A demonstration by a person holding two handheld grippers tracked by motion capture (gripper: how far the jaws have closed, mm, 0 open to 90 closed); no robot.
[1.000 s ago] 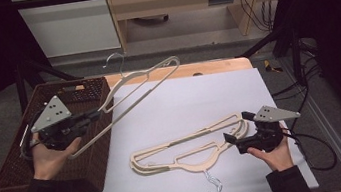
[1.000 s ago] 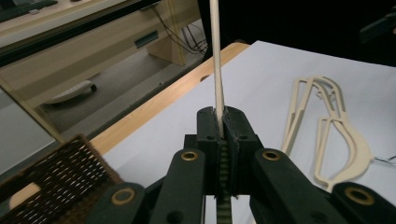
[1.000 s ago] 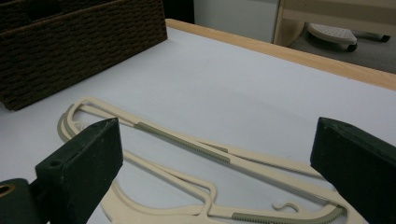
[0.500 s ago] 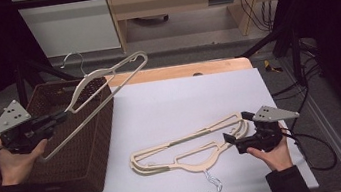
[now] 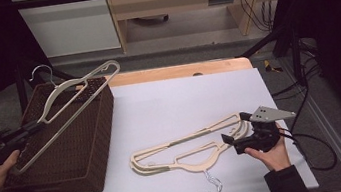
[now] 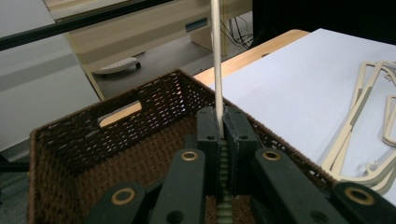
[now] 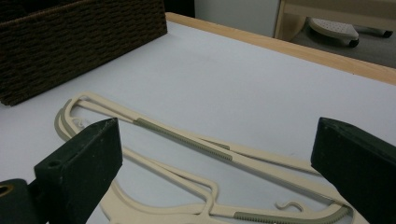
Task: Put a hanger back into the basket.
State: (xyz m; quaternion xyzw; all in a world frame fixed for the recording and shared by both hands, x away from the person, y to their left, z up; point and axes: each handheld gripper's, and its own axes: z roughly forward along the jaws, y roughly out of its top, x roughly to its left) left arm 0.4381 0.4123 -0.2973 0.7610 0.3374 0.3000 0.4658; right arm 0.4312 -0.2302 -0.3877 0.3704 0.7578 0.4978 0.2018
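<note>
Hangers are going into the basket (image 5: 73,155): left gripper (image 5: 29,130) fingers are clamping one hanger (image 5: 79,86) above it, while right gripper (image 5: 229,138) fingers are spreading wide beside two hangers (image 5: 186,147) lying near the table's (image 5: 174,100) front edge.

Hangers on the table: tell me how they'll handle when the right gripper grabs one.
The hangers look thin and open-framed, so probably light and slightly springy. They overlap, so lifting one may drag another. The ribbed strips should help grip under the open right gripper.
</note>
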